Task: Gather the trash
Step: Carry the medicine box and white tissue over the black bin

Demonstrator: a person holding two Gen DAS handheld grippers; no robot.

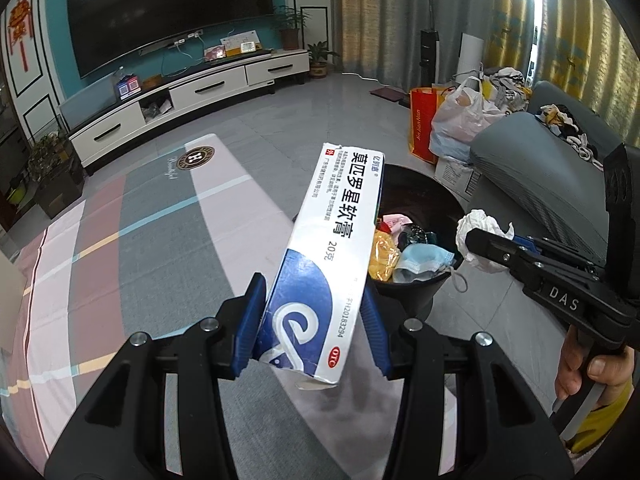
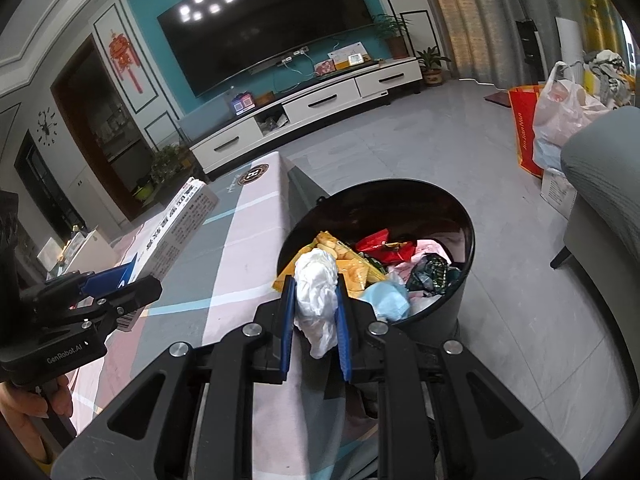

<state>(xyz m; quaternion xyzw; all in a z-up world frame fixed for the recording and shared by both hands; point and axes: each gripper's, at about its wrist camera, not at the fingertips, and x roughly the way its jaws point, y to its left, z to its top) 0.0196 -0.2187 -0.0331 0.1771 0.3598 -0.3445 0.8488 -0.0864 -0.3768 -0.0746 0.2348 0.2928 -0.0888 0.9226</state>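
Note:
My left gripper (image 1: 314, 300) is shut on a white and blue medicine box (image 1: 320, 264), held slanting over the edge of the striped table (image 1: 152, 240). Seen from the right wrist view, that gripper (image 2: 136, 280) holds the box (image 2: 176, 224) at the left. My right gripper (image 2: 316, 296) is shut on a crumpled white tissue (image 2: 318, 292), just before the rim of the black trash bin (image 2: 464, 280). In the left wrist view the right gripper (image 1: 476, 244) with the tissue (image 1: 476, 224) hangs at the bin's (image 1: 408, 184) right rim. The bin holds wrappers and a blue face mask (image 1: 424, 264).
A grey sofa (image 1: 532, 168) stands right of the bin. Plastic and red shopping bags (image 1: 452, 120) sit on the floor behind it. A white TV cabinet (image 1: 192, 100) and a large television (image 1: 168, 12) line the far wall. A person's hand (image 1: 588, 372) holds the right gripper's handle.

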